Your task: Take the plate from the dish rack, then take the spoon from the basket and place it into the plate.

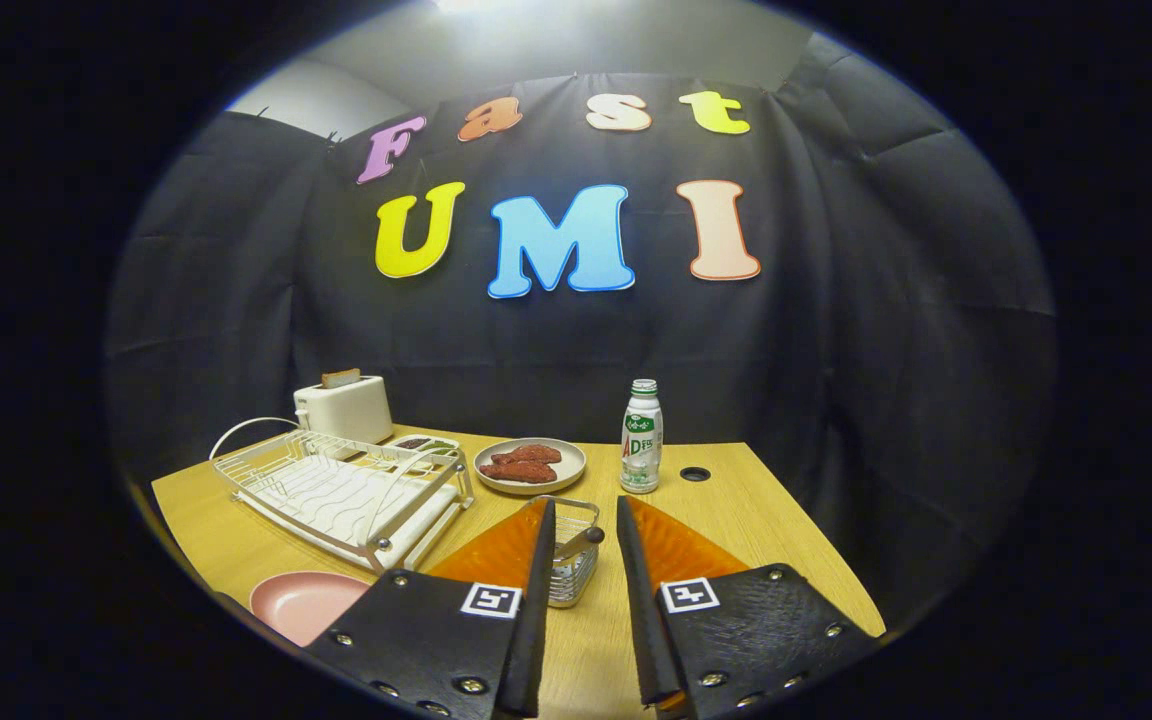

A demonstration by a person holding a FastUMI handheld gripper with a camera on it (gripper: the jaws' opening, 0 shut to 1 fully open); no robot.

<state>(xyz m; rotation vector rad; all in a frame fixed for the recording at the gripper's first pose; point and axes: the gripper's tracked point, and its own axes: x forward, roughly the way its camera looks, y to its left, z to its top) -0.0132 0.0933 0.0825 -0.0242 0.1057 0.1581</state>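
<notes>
A pink plate (301, 603) lies flat on the wooden table, in front of the dish rack and just left of my left finger. The white wire dish rack (336, 490) stands at the left with nothing in it. A small wire basket (576, 582) sits between my fingers, close to the left one. A spoon handle (581, 541) sticks out of its top, leaning right. My gripper (585, 505) is open, with its fingers on either side of the basket and touching nothing.
A white toaster (344, 408) stands behind the rack. A beige plate with reddish meat pieces (530, 466) and a white bottle (641, 440) sit beyond the basket. A cable hole (695, 474) lies right of the bottle. The table edge runs close on the right.
</notes>
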